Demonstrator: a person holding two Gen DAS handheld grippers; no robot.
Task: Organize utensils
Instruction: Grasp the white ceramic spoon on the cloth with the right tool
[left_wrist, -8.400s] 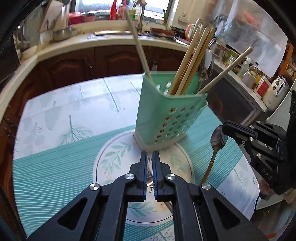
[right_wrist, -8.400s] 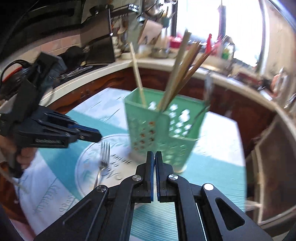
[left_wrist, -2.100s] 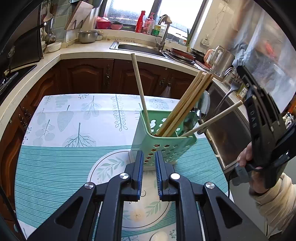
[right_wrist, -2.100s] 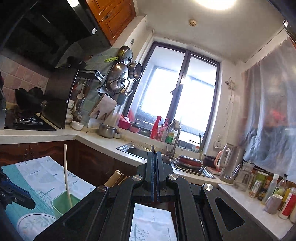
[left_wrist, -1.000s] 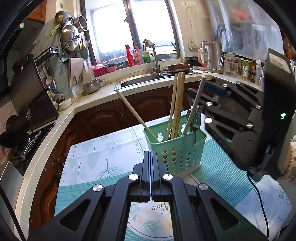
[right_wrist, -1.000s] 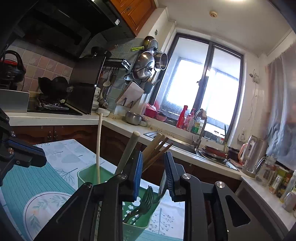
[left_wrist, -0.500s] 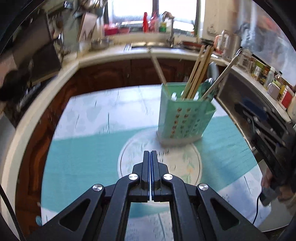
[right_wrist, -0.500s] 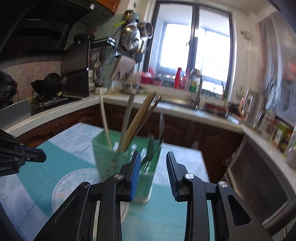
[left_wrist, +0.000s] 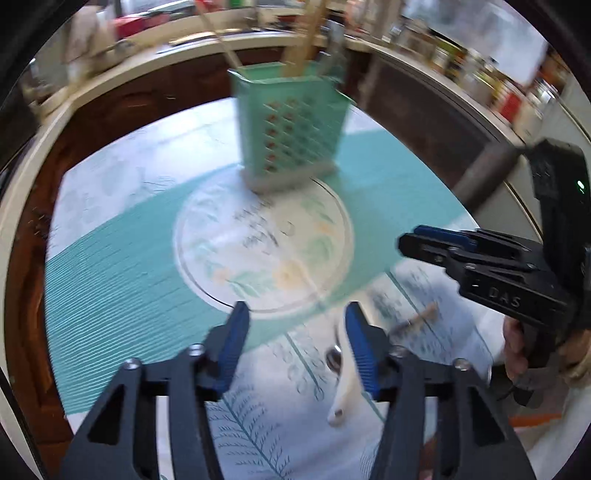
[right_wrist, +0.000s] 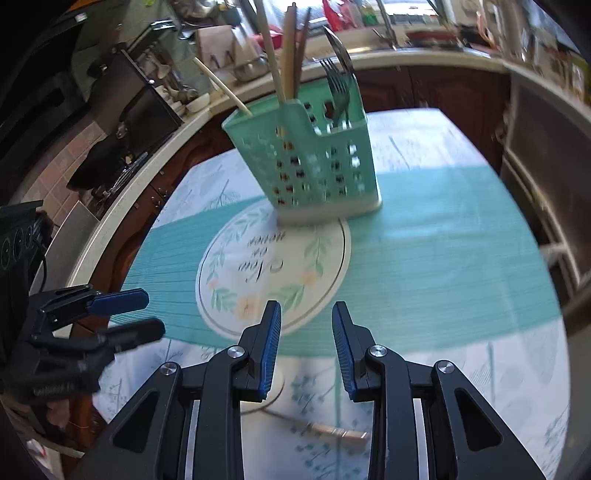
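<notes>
Both grippers have dipped toward the table since half a second ago; the left gripper (left_wrist: 297, 345), then shut, has just been opening and stands wide and empty above a white-handled spoon (left_wrist: 341, 384) on the tablecloth (right_wrist: 443, 266); the right gripper (right_wrist: 306, 347) gapes narrowly, holding nothing; the green utensil basket (right_wrist: 314, 166), bristling with chopsticks (right_wrist: 280, 62) and forks (right_wrist: 338, 92), stands upright at the placemat's (right_wrist: 273, 266) far edge.
</notes>
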